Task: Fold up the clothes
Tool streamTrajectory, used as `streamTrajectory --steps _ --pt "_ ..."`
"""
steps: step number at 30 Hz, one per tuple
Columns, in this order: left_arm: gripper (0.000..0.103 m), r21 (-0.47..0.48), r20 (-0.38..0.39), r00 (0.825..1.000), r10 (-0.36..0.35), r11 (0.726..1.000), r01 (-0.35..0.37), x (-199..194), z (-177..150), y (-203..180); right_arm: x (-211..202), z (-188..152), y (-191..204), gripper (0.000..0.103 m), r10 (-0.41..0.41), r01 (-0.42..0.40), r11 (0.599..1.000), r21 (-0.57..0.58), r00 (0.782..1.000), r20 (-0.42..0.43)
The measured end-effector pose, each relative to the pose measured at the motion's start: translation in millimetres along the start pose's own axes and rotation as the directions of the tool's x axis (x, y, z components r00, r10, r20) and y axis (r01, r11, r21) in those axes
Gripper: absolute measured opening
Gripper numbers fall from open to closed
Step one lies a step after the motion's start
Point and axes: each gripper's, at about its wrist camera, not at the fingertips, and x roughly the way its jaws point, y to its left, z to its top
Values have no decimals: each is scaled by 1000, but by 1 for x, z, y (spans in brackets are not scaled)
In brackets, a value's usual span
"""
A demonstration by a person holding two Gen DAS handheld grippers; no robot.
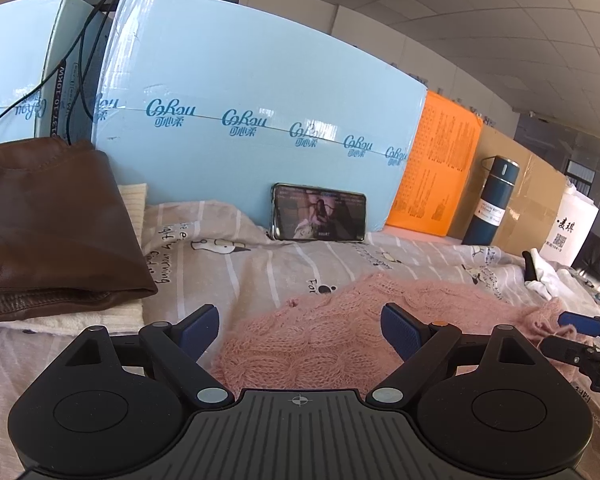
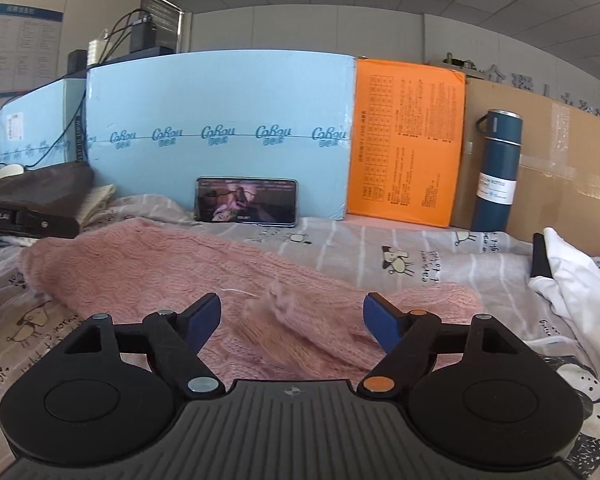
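A pink knitted sweater (image 1: 340,332) lies on the patterned grey bedsheet (image 1: 260,264); it also shows in the right wrist view (image 2: 180,264), stretched from left to right. My left gripper (image 1: 300,328) is open and empty just above the sweater's left end. My right gripper (image 2: 292,320) is open, with a blurred pink fold of the sweater (image 2: 280,304) between its fingers, not gripped. The right gripper's tips also show at the right edge of the left wrist view (image 1: 580,324).
A folded brown leather garment (image 1: 48,224) lies on a cream one at the left. A phone (image 1: 320,212) leans on a blue box (image 1: 240,120). An orange box (image 2: 404,140), a teal flask (image 2: 496,172), a cardboard box (image 2: 560,168) and white clothes (image 2: 580,292) are on the right.
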Motion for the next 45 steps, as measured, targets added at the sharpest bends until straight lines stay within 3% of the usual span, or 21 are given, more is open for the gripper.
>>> streamTrajectory --steps 3,7,10,12,17,20,22,26,28,32,35,38,41,43,45 --pt "90 -4 -8 1000 -11 1000 11 1 0 0 8 0 1 81 85 -82 994 69 996 -41" --pt "90 -15 -14 999 -32 999 32 1 0 0 27 -4 -9 82 142 -116 973 201 983 -119" --pt "90 -20 -15 999 -32 999 31 1 0 1 15 -2 -14 83 179 -160 961 226 982 -63" --pt "90 -25 -17 999 -31 999 31 1 0 1 5 -1 -13 85 176 -164 968 190 983 -48" --pt "91 -18 -20 999 -31 999 30 2 -1 -1 -1 -7 3 84 117 -121 992 -32 988 -105" --pt "91 -17 -21 999 -28 999 28 2 -2 -1 7 -7 1 71 98 -105 993 -50 987 -127" --pt "91 -19 -20 999 -29 999 28 1 -2 -1 14 -6 -7 52 83 -86 996 -21 987 -138" --pt "91 -22 -20 999 -31 999 31 2 -1 0 20 -8 -23 37 58 -54 998 31 988 -141" --pt "91 -20 -20 999 -33 999 32 2 -1 0 20 -6 -22 20 30 -27 999 19 991 -129" --pt "91 -19 -18 999 -31 999 31 1 -2 -1 21 6 -21 9 -11 14 998 64 999 -52" --pt "91 -21 -18 999 -30 999 30 2 -2 0 28 15 -22 9 -24 25 988 150 1000 -8" --pt "91 -21 -18 999 -31 999 30 2 -2 0 39 14 -18 10 27 -18 982 187 998 -49" --pt "91 -22 -19 999 -32 999 32 2 -2 0 43 8 -16 39 83 -58 970 236 992 -95" --pt "91 -22 -19 999 -32 999 32 2 -2 1 34 9 -19 63 148 -122 950 287 986 -72" --pt "91 -22 -19 999 -31 999 31 1 -2 0 18 11 -25 75 196 -181 931 317 981 -15"
